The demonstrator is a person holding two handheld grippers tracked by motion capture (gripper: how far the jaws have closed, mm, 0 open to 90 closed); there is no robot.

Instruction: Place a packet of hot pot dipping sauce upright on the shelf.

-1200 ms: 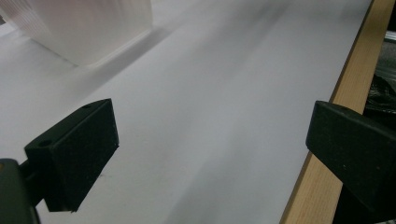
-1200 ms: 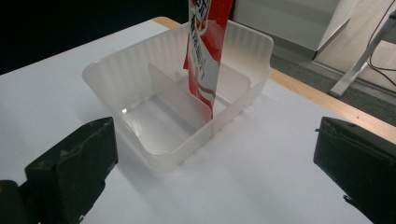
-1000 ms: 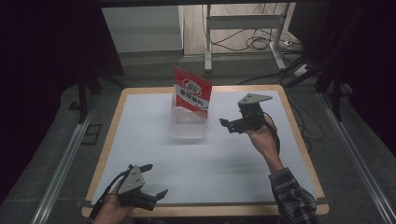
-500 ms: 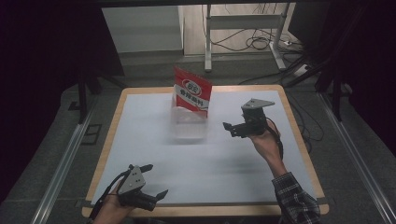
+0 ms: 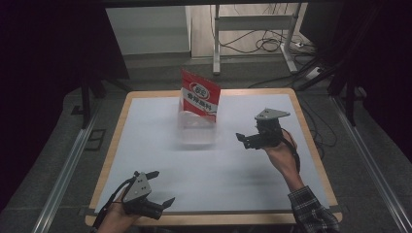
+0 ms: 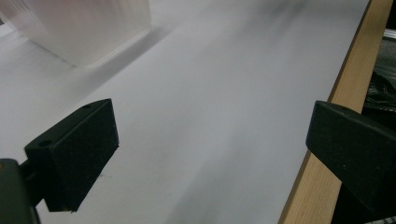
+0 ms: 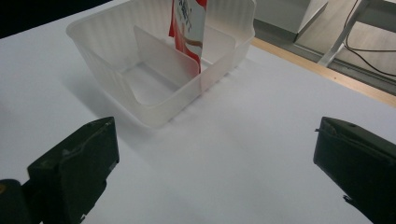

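1. Here, a translucent plastic bin (image 5: pixel 196 130) sits on the white table (image 5: pixel 228 184), toward the far middle of the sheet in the high view.
2. The bin (image 7: pixel 154 79) has a thin divider (image 7: pixel 163 58) across it that splits it into two compartments, as the right gripper view shows.
3. A red and white packet (image 5: pixel 199 95) stands upright in the far compartment, leaning a little, its top rising well above the bin's rim.
4. In the right gripper view the packet (image 7: pixel 189 23) touches the divider on its far side; the near compartment shows only its pale floor.
5. The right gripper (image 5: pixel 246 140) hangs above the table to the right of the bin, apart from it, with its jaws spread wide and nothing between them.
6. Its jaws point toward the bin, and the right gripper (image 7: pixel 215 168) frames bare white table between its two black pads.
7. The left gripper (image 5: pixel 160 189) lies low at the near left corner of the table, well apart from the bin, resting in the person's hand.
8. Its jaws also stand wide apart and hold nothing; in the left gripper view the left gripper (image 6: pixel 210 144) has one pad over the white sheet and the other over the table's wooden edge (image 6: pixel 327 140).
9. A corner of the bin (image 6: pixel 88 28) shows blurred at the top left of that view.
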